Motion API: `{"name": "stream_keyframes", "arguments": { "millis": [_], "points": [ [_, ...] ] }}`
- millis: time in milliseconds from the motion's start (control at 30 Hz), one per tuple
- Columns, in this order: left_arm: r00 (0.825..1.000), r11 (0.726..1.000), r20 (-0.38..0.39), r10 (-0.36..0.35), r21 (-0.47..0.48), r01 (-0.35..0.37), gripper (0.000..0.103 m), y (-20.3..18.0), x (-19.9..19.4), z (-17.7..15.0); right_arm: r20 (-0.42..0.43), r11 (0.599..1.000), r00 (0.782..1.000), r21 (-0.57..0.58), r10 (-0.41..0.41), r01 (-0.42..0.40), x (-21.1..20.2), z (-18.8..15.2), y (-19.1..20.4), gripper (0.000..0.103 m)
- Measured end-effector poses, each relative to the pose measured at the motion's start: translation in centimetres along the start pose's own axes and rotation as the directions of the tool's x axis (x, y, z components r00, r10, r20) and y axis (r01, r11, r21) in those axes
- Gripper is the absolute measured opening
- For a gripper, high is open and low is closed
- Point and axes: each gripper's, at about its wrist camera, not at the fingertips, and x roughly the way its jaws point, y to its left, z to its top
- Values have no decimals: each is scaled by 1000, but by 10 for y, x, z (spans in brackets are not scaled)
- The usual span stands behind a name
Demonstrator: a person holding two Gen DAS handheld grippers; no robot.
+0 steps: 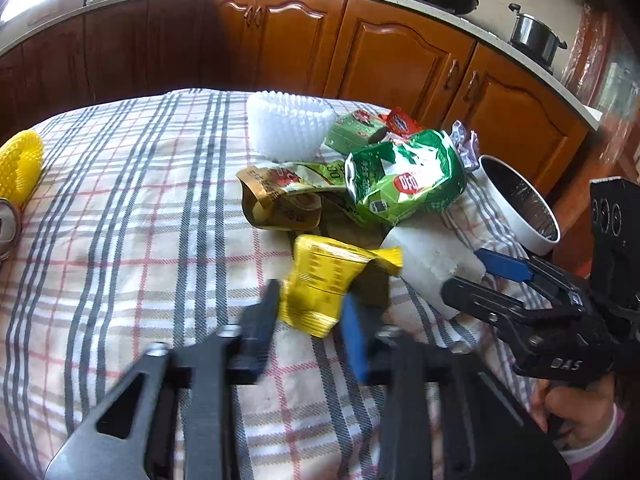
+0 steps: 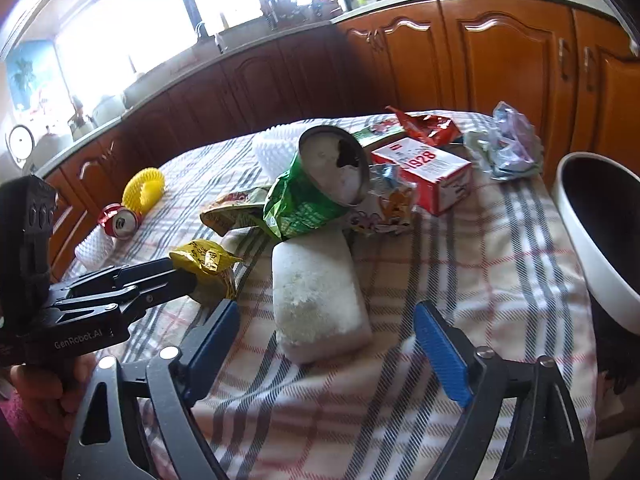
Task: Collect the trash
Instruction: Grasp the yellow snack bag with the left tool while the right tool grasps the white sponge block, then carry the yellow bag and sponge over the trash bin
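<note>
Fingers, left: left gripper (image 1: 310, 312) is clamped on the yellow wrapper (image 1: 324, 280), pinching it at its sides; it looks lifted off the cloth, though that is hard to tell.
Fingers, right: right gripper (image 2: 326, 334) is spread wide and holding nothing, blue pads either side of the white foam block (image 2: 320, 300).
Key relation: the block lies straight ahead between the right fingers, long axis running away from them, so the right hand looks the nearer.
Bin: white bin (image 2: 592, 240) stands at the table's right edge, near the right hand.
Textures: wrapper crinkly foil; block grainy, soft-edged; green bag (image 2: 296, 200) crumpled and glossy.
Table: checked tablecloth (image 1: 140, 240), loose and wrinkled.
</note>
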Motion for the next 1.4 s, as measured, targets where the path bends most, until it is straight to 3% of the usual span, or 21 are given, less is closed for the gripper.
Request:
{"name": "stream_keyframes", "arguments": {
  "millis": [33,67,100,467,1133,1400],
  "points": [
    [1000,1000,3,-2,4,2,21,-1,1,-1,-13,1000,1000,-8,-3,3,3,0,1,70],
    [1000,1000,8,-1,9,1,17,-1,0,-1,-27,1000,1000,-15,-5,5,7,0,2,51],
    [1000,1000,15,-1,17,1,7,-3,-1,-1,-30,1000,1000,-15,-8,7,6,-2,1,50],
    [996,994,13,-86,73,85,1,-35,-14,0,41,998,999,63,-10,7,-42,-21,-23,48],
    [976,949,-37,-214,230,217,1,-141,5,20,154,952,970,272,-190,143,-119,-36,-122,49],
    [966,938,-72,-247,234,257,1,-173,24,39,175,933,955,312,-241,178,-135,-30,-154,49]
  ]
}}
